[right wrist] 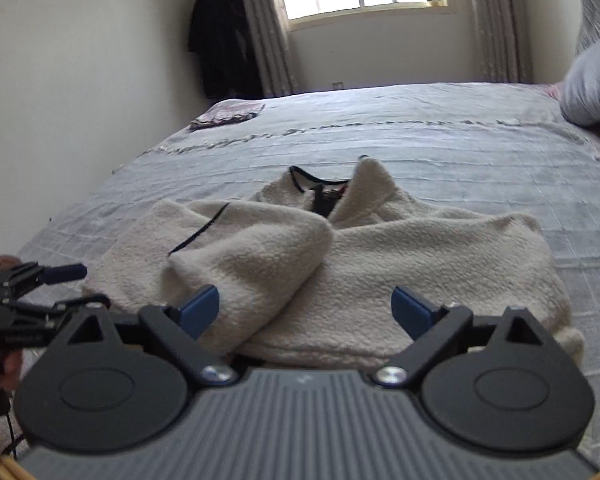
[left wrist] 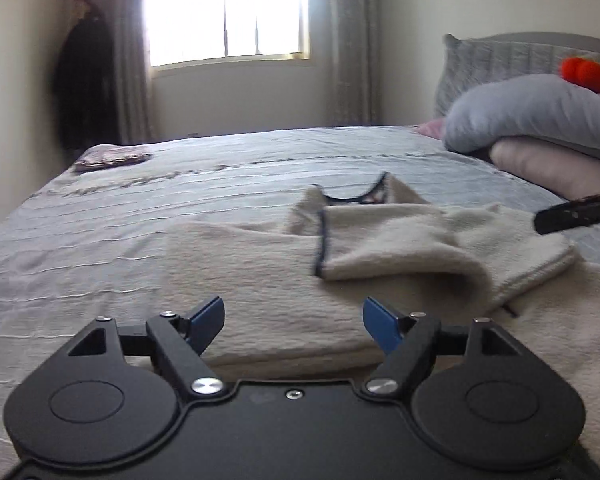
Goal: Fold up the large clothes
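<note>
A cream fleece jacket (left wrist: 284,264) with dark trim lies on the grey bedspread, both sleeves folded across its body. My left gripper (left wrist: 293,320) hovers open over its near hem, with nothing between the blue pads. In the right wrist view the same jacket (right wrist: 380,256) fills the middle, collar away from me. My right gripper (right wrist: 305,312) stands open just above the folded sleeve and the lower body, not gripping any cloth. The left gripper (right wrist: 60,280) shows at that view's left edge, jaws apart, held by a hand. A dark finger of the right gripper (left wrist: 576,212) pokes in at the right.
The bed (left wrist: 100,216) stretches back to a window wall. Stacked pillows (left wrist: 540,120) with an orange toy (left wrist: 588,74) lie at the right. A small folded patterned cloth (right wrist: 228,114) rests at the far left corner. A dark coat (right wrist: 220,40) hangs in the room's corner.
</note>
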`<state>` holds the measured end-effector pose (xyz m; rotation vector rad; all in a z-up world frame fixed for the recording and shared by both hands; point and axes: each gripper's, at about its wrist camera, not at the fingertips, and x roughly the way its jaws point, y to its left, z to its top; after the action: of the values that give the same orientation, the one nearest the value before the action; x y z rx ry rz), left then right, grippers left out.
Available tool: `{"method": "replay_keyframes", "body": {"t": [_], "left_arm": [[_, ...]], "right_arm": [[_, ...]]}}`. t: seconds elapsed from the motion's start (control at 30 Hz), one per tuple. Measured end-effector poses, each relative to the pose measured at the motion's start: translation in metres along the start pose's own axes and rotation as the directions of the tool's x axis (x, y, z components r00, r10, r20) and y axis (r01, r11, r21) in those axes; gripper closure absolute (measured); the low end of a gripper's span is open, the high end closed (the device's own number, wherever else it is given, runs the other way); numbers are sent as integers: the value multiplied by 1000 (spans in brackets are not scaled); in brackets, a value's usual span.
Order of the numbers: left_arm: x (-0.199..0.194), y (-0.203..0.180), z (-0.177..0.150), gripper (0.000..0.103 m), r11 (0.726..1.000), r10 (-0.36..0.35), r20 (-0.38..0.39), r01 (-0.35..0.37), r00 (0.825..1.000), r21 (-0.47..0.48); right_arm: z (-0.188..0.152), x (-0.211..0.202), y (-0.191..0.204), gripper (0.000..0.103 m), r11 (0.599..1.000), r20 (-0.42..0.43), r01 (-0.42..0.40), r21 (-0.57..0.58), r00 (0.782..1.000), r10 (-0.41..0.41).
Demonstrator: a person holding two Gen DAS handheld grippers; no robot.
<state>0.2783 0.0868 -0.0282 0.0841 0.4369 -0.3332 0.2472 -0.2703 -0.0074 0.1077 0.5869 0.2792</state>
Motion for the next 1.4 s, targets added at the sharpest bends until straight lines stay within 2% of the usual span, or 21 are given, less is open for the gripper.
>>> {"method": "replay_keyframes", "body": {"t": [0.03,0.07,0.13,0.2,0.27,0.33,0.4,0.47,0.57,0.63,0.67,0.73,0.8,0.83,0.93,1.07,1.1,1.17,1.23,1.3,1.4], "left_arm": [[3,11,-2,30,999,23,0,-23,1000,-24],[7,22,-4,37,998,40,-6,-40,999,-56],[15,37,-11,41,991,46,-20,-48,999,-127],[24,46,-19,49,983,44,-49,-52,998,-178],[32,52,-28,52,974,35,-94,-55,995,-219],[37,52,-33,52,971,25,-110,-50,994,-234],[33,52,-33,52,973,23,-119,-50,993,-227],[33,52,-31,53,976,18,-133,-46,991,-214],[26,53,-29,52,978,-3,-137,-26,991,-206],[17,57,-29,51,973,-38,-128,8,991,-229],[13,59,-28,51,970,-58,-124,27,991,-242],[6,63,-27,51,963,-86,-111,55,990,-263],[1,65,-24,44,961,-91,-100,61,991,-269],[-1,67,-22,43,962,-86,-91,59,992,-265],[-4,72,-15,43,966,-63,-67,44,996,-256],[2,85,-8,44,958,-21,-58,3,998,-287],[5,88,-7,44,958,-9,-59,-8,998,-287],[14,93,-6,46,958,7,-72,-28,997,-287],[23,97,-5,46,955,17,-94,-44,995,-294],[26,98,-3,47,954,24,-88,-50,996,-297],[21,97,-2,52,952,5,-45,-18,999,-305]], "right_arm": [[5,7,14,9,999,-4,-2,-36,1000,2],[11,16,30,9,997,-7,-5,-77,1000,4],[18,39,56,9,990,-29,-20,-142,999,16],[21,66,78,9,981,-68,-21,-195,998,8],[17,95,96,9,967,-105,4,-256,994,-32],[10,118,106,19,945,-123,57,-322,987,-102],[6,131,101,26,919,-102,150,-364,975,-199],[11,126,79,26,937,-77,185,-298,973,-217],[19,93,21,25,972,-48,210,-102,975,-216],[17,66,-21,22,988,-47,149,39,988,-147],[12,52,-44,20,990,-48,84,116,996,-79],[0,30,-80,17,972,-28,-35,233,999,43],[-11,16,-106,15,942,4,-111,315,993,115],[-16,11,-119,14,925,11,-137,354,990,142],[-28,4,-146,14,885,50,-157,438,987,150],[-30,19,-160,18,856,35,-144,497,989,146],[-27,25,-157,20,865,17,-128,486,990,137],[-22,37,-147,34,896,-38,-39,443,997,63],[-16,46,-132,82,931,-89,60,361,996,-29],[-7,44,-120,87,946,-72,49,320,997,-27],[10,19,-101,88,974,69,31,224,997,-47]]}}
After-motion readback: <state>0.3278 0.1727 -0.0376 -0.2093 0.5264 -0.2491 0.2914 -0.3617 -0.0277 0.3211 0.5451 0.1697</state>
